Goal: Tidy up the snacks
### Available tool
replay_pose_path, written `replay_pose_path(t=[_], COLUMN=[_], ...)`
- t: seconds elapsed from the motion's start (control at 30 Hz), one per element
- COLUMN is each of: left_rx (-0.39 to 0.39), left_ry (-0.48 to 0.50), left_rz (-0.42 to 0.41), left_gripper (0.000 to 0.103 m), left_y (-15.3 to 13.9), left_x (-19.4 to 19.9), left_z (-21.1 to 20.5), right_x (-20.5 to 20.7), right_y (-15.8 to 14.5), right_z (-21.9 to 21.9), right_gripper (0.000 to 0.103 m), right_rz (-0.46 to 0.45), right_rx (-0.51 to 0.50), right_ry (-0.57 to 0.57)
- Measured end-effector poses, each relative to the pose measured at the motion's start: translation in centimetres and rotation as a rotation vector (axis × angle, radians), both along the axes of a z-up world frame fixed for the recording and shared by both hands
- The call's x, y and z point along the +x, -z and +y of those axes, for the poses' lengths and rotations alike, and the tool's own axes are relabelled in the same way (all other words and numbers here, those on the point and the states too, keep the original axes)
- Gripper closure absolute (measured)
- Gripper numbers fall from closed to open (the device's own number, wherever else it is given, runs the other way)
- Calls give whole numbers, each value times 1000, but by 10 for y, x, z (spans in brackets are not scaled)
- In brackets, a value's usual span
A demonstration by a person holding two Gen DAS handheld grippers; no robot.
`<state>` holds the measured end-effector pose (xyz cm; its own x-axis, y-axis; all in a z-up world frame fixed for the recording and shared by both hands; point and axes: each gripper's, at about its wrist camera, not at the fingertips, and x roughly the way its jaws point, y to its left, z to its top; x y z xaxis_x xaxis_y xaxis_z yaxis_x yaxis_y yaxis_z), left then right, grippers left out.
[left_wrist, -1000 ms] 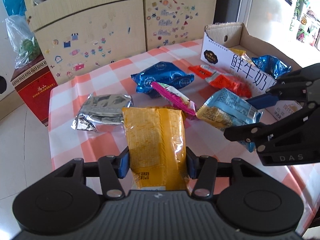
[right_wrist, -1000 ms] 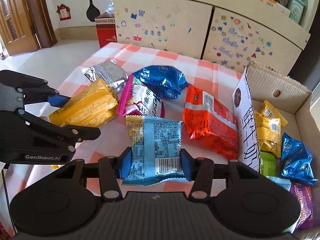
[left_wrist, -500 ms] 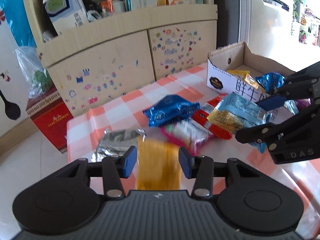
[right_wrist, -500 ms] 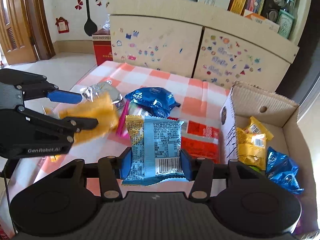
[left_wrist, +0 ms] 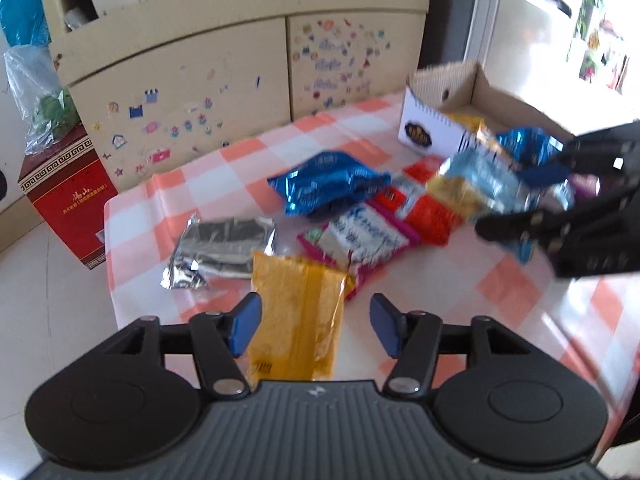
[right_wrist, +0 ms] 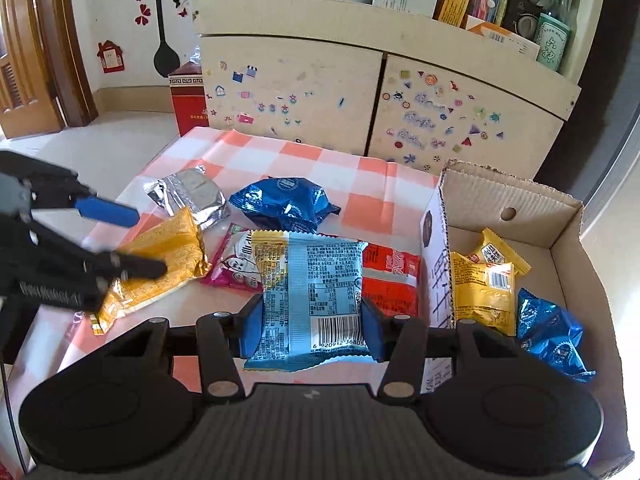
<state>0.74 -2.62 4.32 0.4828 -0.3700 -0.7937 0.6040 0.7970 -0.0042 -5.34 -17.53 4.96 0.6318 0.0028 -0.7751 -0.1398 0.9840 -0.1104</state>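
Snacks: right tongs (right_wrist: 310, 328) grip the light-blue packet (right_wrist: 308, 300); carry it gently to the box (right_wrist: 560, 240) at three o'clock. Left tongs (left_wrist: 316, 326) are opening around the yellow packet (left_wrist: 296, 316).

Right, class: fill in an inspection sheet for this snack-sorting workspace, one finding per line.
Surface: checked tablecloth, orange and white.
Job's things: cardboard box holding yellow and blue packets; silver packet, blue packet, pink packet and red packet loose on the cloth.
Clutter: nothing seen.
Grippers: left gripper opening, yellow packet between its jaws; right gripper shut on light-blue packet.
Cables: nothing seen.
Surroundings: stickered cabinet, red carton.
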Motion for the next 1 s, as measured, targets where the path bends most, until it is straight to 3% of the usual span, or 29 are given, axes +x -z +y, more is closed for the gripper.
replay_pose_path(t=[0.13, 0.27, 0.3, 0.37, 0.4, 0.7, 0.83, 1.0], left_rx=[94, 89, 103, 139, 142, 25, 12, -47], left_ry=[-19, -34, -27, -4, -4, -81, -47, -47], left_rz=[-32, 6, 13, 15, 11, -73, -159, -210], left_gripper=[31, 25, 29, 48, 48, 52, 52, 52], left_y=[10, 20, 25, 36, 38, 7, -11, -32], left_x=[1, 9, 9, 6, 5, 2, -5, -7], left_z=[-2, 0, -2, -8, -9, -9, -22, -38], right_x=[0, 0, 0, 0, -1, -4, -6, -9], right_y=[2, 3, 3, 2, 1, -8, -17, -32], right_z=[1, 1, 1, 0, 0, -5, -8, -22], right_gripper=[46, 46, 46, 46, 46, 46, 46, 46], right_rz=[5, 8, 8, 4, 2, -28, -53, -97], right_rx=[-1, -3, -2, -2, -1, -7, -9, -16], right_ry=[-3, -3, -3, -1, 1, 6, -5, 21])
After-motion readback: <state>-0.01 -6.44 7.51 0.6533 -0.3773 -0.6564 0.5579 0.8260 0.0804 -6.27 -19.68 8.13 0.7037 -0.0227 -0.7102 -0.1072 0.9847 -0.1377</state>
